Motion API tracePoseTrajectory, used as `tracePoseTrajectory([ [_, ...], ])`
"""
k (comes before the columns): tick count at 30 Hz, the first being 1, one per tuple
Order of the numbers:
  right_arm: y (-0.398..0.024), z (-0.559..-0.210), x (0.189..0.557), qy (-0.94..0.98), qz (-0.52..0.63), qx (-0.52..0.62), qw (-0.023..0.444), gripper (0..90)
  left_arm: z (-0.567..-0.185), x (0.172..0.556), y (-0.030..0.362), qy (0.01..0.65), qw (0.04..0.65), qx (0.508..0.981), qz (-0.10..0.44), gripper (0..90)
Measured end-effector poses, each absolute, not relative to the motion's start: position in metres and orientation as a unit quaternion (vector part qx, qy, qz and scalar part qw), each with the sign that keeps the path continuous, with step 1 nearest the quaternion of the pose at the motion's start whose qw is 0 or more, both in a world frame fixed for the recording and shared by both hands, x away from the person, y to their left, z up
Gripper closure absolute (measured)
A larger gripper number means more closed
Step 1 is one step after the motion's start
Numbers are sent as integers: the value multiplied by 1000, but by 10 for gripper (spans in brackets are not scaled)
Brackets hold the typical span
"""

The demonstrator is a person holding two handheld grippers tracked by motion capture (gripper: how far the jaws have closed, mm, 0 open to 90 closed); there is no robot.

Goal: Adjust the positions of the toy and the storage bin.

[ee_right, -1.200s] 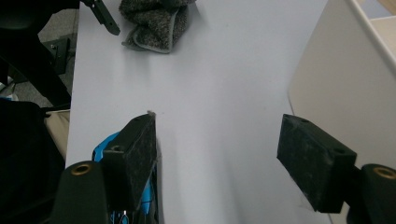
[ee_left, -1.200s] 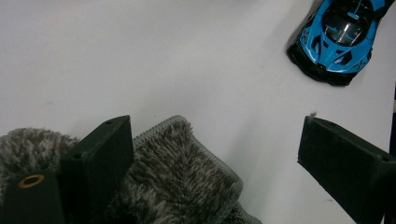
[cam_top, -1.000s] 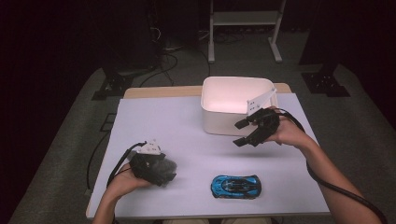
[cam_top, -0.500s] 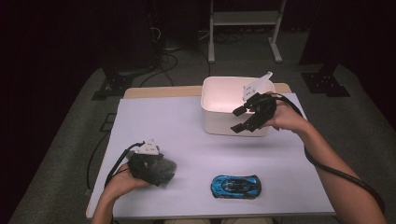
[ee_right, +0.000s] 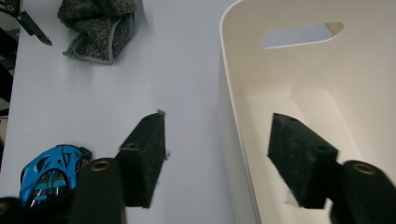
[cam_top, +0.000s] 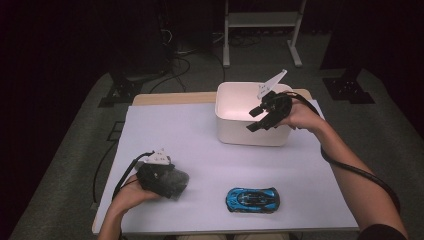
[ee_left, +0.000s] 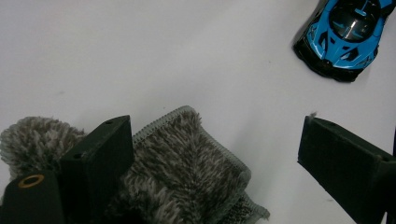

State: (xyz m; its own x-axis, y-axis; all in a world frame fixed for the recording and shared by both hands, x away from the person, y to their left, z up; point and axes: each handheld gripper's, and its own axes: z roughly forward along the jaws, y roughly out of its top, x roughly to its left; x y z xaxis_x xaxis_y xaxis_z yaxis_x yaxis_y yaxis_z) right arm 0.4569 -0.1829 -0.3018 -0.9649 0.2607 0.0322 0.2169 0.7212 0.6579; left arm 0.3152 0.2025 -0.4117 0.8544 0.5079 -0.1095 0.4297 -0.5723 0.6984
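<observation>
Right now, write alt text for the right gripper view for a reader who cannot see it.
The right tongs stand open, straddling the near wall of a white bin, one jaw outside and one inside, nothing between them but the wall. On the white table beyond lie a grey cloth and a blue car.

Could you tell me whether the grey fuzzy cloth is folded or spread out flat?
Folded. The grey cloth lies bunched in layers, its stitched edge doubled over itself, under the left gripper.
</observation>
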Motion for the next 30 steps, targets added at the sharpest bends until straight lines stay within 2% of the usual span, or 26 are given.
tracePoseTrajectory([
  [12,-176,-309,467,939,318,125,35,444,-410,312,203,263,379,886,53,98],
  [17,-175,-313,473,941,311,127,24,540,-411,311,204,265,379,885,52,98],
  [22,-173,-316,478,943,306,127,19,580,-410,309,206,268,381,883,51,98],
  [30,-170,-319,481,946,297,125,22,733,-411,307,209,271,379,883,51,98],
])
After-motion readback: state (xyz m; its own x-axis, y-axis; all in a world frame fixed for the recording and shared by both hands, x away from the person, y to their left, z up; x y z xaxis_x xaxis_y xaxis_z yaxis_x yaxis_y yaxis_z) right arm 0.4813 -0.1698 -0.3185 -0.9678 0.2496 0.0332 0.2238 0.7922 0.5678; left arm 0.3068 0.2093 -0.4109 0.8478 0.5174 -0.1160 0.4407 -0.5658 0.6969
